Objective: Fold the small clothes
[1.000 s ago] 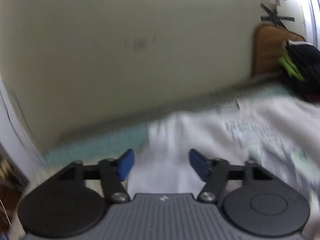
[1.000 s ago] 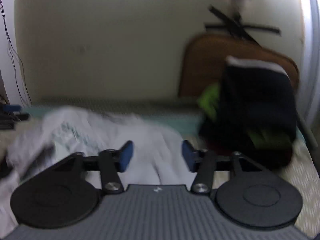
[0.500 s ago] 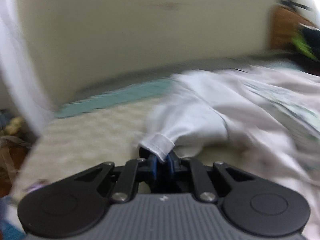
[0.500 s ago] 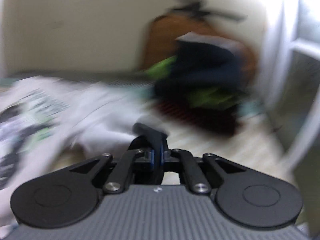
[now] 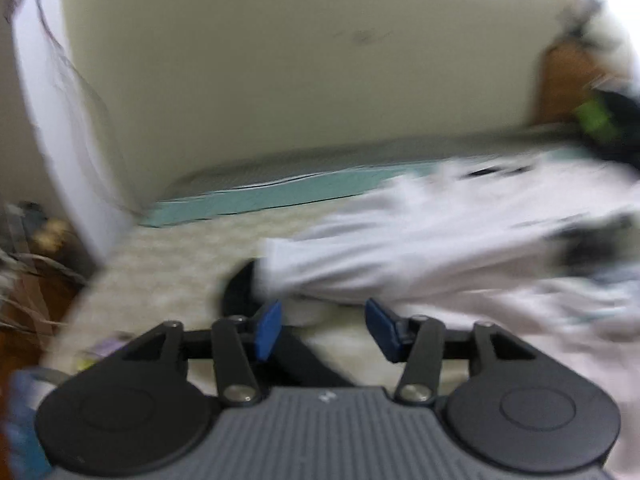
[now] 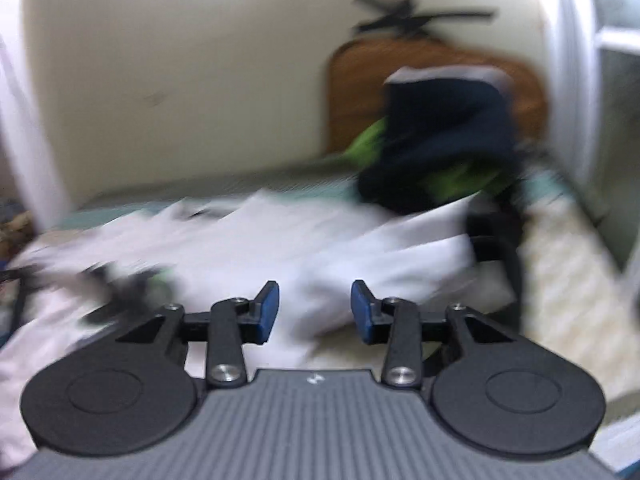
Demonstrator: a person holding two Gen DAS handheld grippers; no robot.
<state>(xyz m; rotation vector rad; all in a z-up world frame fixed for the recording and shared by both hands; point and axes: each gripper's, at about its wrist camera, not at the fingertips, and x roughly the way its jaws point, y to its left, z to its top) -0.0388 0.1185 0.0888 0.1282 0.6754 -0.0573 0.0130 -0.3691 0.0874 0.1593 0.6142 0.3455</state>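
— The white shirt [image 5: 460,240] lies spread over the bed [image 5: 168,272], its far edge by the dark clothes pile [image 6: 448,148].

— Left gripper [image 5: 322,330] just before the shirt's near sleeve, fingers opening, nothing between them. Right gripper [image 6: 314,312] too, over the other sleeve (everything's blurred).

— I'd flatten both sleeves before folding them inward.

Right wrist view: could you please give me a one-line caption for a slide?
Right gripper opening, blue fingers apart over a white shirt on the bed, dark clothes piled behind.
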